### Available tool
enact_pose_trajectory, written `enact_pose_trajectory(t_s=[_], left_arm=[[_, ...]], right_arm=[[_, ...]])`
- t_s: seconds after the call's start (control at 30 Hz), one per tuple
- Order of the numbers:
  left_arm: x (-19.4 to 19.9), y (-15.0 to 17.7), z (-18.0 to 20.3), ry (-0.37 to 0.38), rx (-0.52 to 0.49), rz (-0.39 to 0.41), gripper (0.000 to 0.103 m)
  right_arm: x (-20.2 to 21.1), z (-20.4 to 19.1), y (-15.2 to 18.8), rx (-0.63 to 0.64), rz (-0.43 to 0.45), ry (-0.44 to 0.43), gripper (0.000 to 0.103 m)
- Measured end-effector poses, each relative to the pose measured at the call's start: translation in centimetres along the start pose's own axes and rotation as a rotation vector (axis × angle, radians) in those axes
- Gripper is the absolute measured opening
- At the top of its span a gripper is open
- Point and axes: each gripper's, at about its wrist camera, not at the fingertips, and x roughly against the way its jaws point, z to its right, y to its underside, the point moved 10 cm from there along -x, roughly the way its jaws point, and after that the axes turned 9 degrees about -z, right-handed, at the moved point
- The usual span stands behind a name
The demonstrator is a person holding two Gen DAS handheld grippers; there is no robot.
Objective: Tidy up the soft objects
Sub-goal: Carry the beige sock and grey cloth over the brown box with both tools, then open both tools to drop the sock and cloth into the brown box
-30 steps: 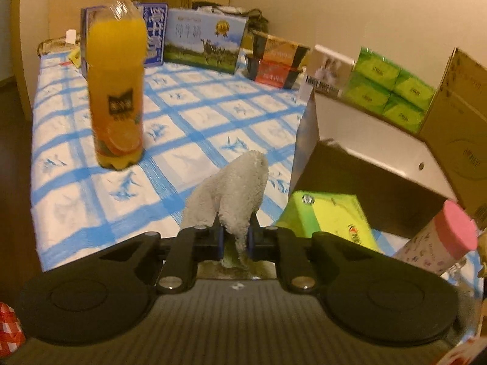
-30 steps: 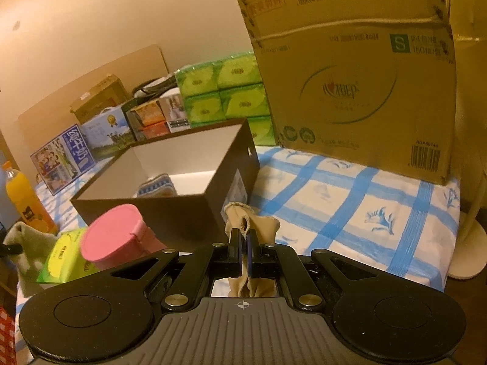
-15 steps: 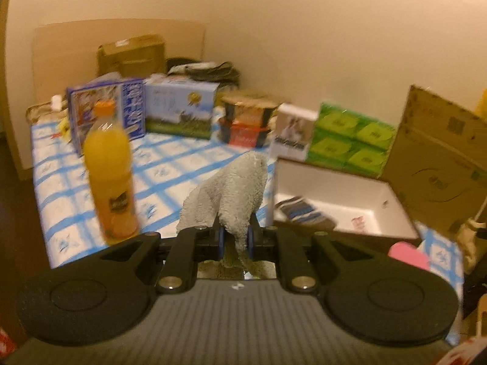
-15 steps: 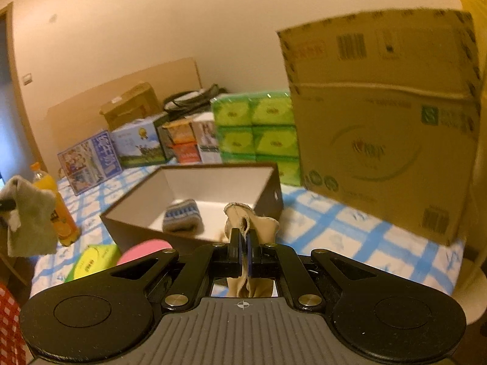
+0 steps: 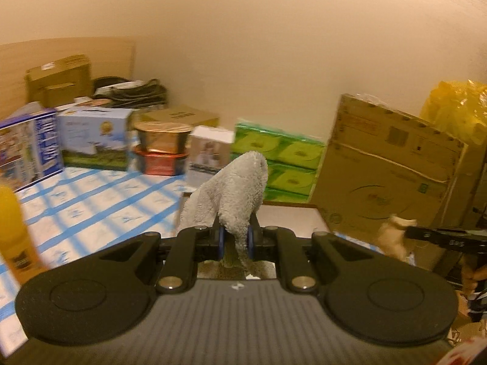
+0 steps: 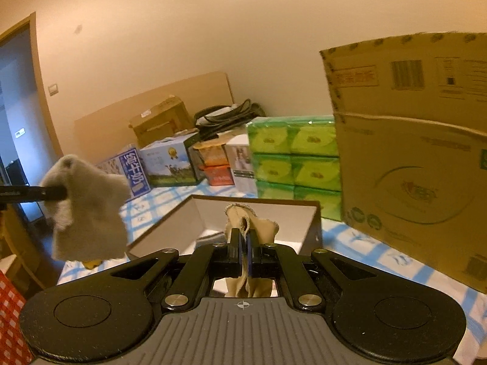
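Far left in the left wrist view, blurred orange juice bottle (image 5: 12, 228) at the frame edge, standing on the blue-checked tablecloth (image 5: 91, 206); further right, left gripper (image 5: 235, 237) clenched on a grey fluffy cloth (image 5: 234, 188), fibres bunched between the blue pads and the loose end sticking up, probably pinched low so the bulk hangs free for dropping; behind and beneath it, only the far rim of the open box (image 5: 292, 210) visible; right of that, green tissue packs (image 5: 283, 164) and a tall cardboard carton (image 5: 389, 170); at the right edge, right gripper (image 5: 408, 234) seen side-on, gripping a beige cloth (image 5: 395, 234). In the right wrist view, grey cloth (image 6: 85, 210) dangling at left, held up off the table; centre, right gripper (image 6: 243, 252) shut tight on the beige cloth (image 6: 249, 225), aimed at the box (image 6: 316, 222) with its white interior, seemingly the collecting place for soft items. Compared with a second ago: both grippers raised well above the table; bottle pushed out to the margin; pink-lidded cup and yellow-green pack gone from sight; both cloths now level with or above the box rim, apparently ready for release.
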Motion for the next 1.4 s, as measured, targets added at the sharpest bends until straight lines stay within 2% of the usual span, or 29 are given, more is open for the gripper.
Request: enact_pose_trajectory(t_s=[0.27,0.43,0.8,0.97,1.03,1.07,1.1,1.17,1.4], left_arm=[[-6.8,-2.2,5.8,0.086,-0.034,-0.041,0.012],[-11.6,-3.1,8.2,0.117,-0.04,-0.078,0.012],[-21.5,-3.1,10.4,0.118,-0.056,-0.166,0.013],[-25.4,-2.5,11.1,0.122,-0.068,-0.198,0.019],[-26.6,-2.1,11.3,0.116,-0.065,-0.214,0.032],[-27.2,-1.9,11.5,0.116,-0.072,-0.225,0.035],[-27.6,-1.7,11.5,0.112,-0.074,-0.235,0.037],[-28.3,-1.3,11.6,0.1,-0.075,-0.252,0.037],[-27.1,-0.1,10.2,0.064,-0.073,-0.27,0.038]], right_arm=[[-5.4,1.1,-2.2,-0.047,-0.033,-0.051,0.003],[-9.2,2.6,-2.6,-0.056,-0.066,-0.043,0.003],[-15.9,6.6,-2.9,-0.076,-0.1,0.001,0.003],[-17.9,7.9,-3.0,-0.089,-0.105,0.025,0.004],[-18.6,8.3,-2.8,-0.095,-0.125,0.042,0.008],[-18.9,8.3,-2.7,-0.092,-0.134,0.052,0.02],[-19.0,8.3,-2.5,-0.084,-0.14,0.055,0.037],[-18.7,8.1,-2.3,-0.079,-0.127,0.054,0.05],[-15.8,7.6,-1.0,-0.087,-0.136,0.038,0.051]])
